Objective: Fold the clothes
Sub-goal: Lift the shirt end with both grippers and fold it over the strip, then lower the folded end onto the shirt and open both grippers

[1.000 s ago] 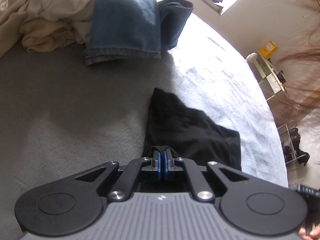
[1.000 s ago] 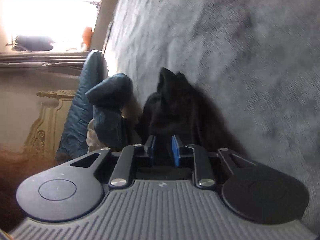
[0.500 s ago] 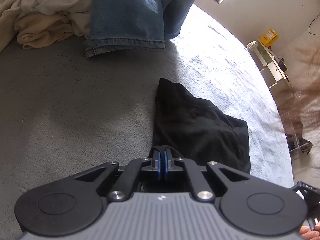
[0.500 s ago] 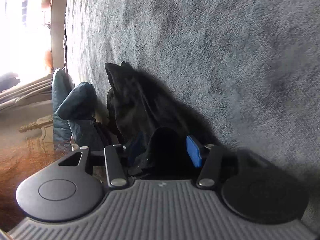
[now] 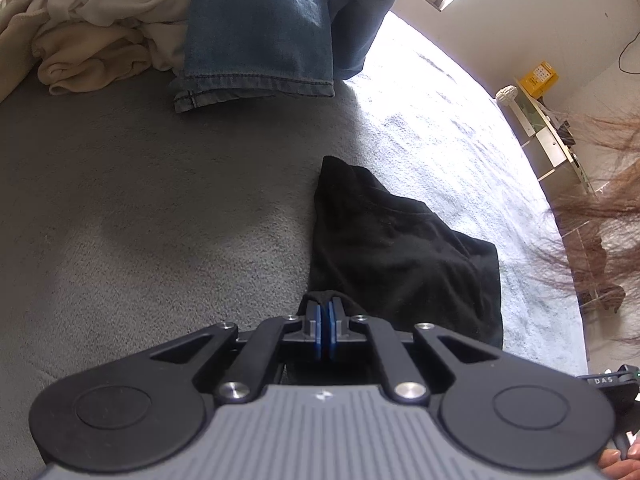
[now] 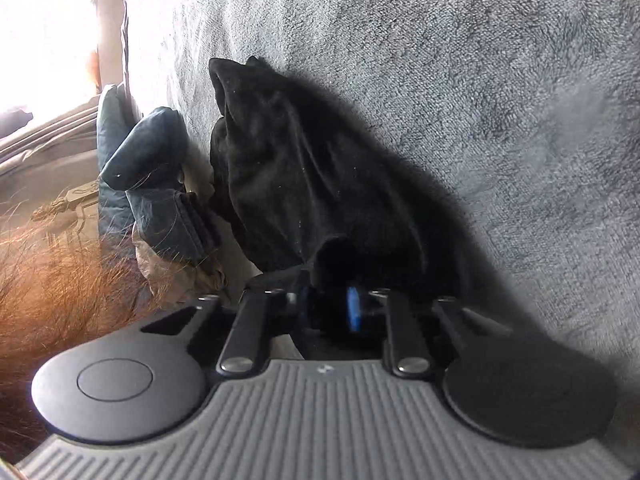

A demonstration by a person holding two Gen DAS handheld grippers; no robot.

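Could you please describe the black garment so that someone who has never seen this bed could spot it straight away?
Start from the grey blanket covering the bed, with folded blue jeans and cream clothes heaped at its far end. Nearer, alone, lies the black garment, one edge pinched in the left gripper. It is the only black item and lies crumpled, not folded.

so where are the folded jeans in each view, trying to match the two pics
Left wrist view: the folded jeans lie top centre, beyond the black garment.
Right wrist view: the jeans show at the left edge, mid height, left of the black garment.
Shared landmark: the black garment on the grey blanket.
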